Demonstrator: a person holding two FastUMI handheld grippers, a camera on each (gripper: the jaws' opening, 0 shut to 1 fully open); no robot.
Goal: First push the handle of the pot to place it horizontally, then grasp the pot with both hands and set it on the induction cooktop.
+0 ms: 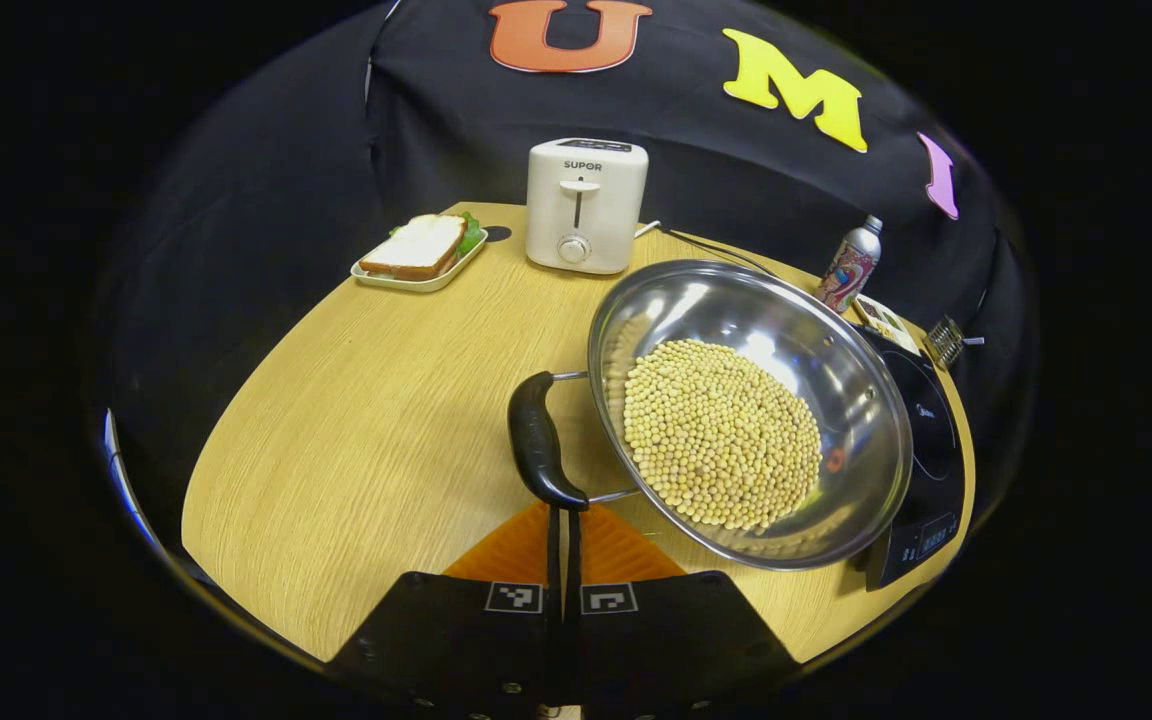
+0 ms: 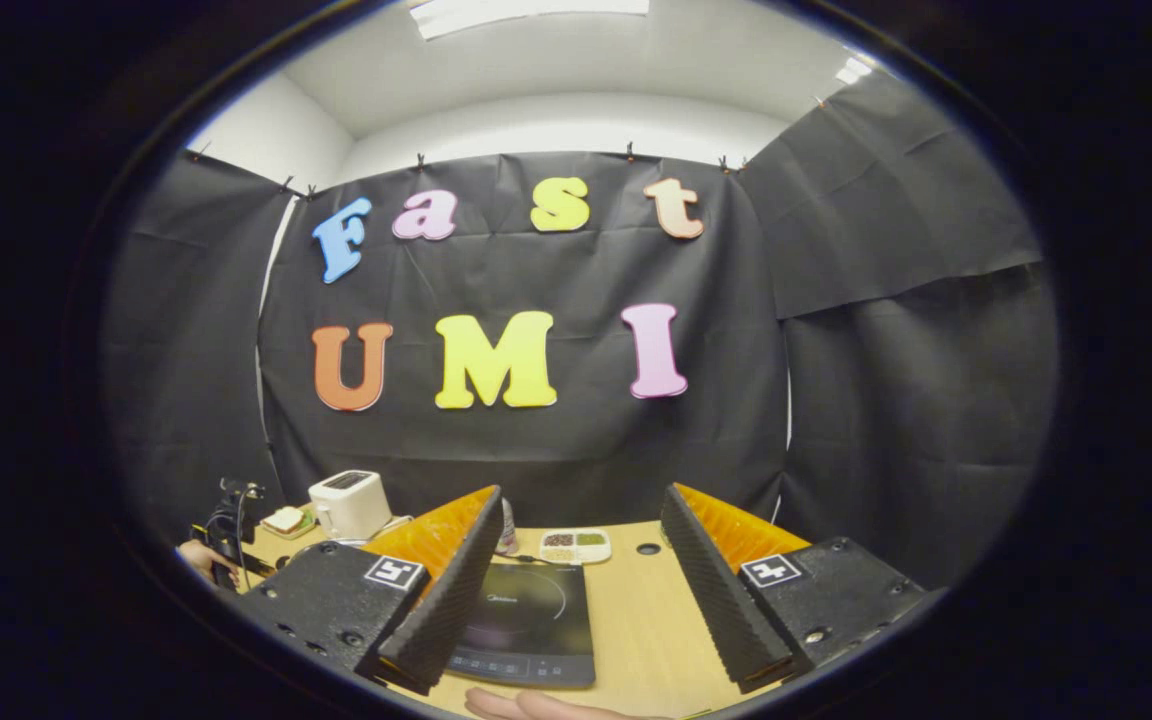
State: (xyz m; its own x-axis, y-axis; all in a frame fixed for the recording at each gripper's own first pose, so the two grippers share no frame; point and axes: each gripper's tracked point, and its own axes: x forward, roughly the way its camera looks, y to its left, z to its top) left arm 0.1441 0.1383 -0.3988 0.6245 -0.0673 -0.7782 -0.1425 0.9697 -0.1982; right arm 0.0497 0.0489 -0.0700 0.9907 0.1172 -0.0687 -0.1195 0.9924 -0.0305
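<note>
Step in hand: I judge this the first step, pushing the pot handle toward horizontal; no lift has begun.
Left gripper: my two fingers are pressed together with no gap, holding nothing; their tips sit right at the near end of the pot handle, touching it or very nearly so.
Right gripper: my fingers are spread wide, nothing between them; it hangs above the worktop, aimed over the induction cooktop.
Pot: a shiny steel pan full of pale soybeans, resting on the wooden worktop with its far rim overlapping the edge of the induction cooktop; whether it touches the glass I cannot tell.
Handle: black, on a wire bracket, on the side of the pot facing away from the cooktop, running crosswise in front of my left fingers.
Beyond the pot: a white toaster behind it, a sandwich on a small tray beside the toaster, a can at the back by the cooktop.
Other hand: bare fingers show at the near edge of the cooktop in the right gripper view.
Next move: nudge the handle sideways with the closed tips, gently so the beans stay put; then part these fingers for the handle and bring the right gripper to the opposite rim.
</note>
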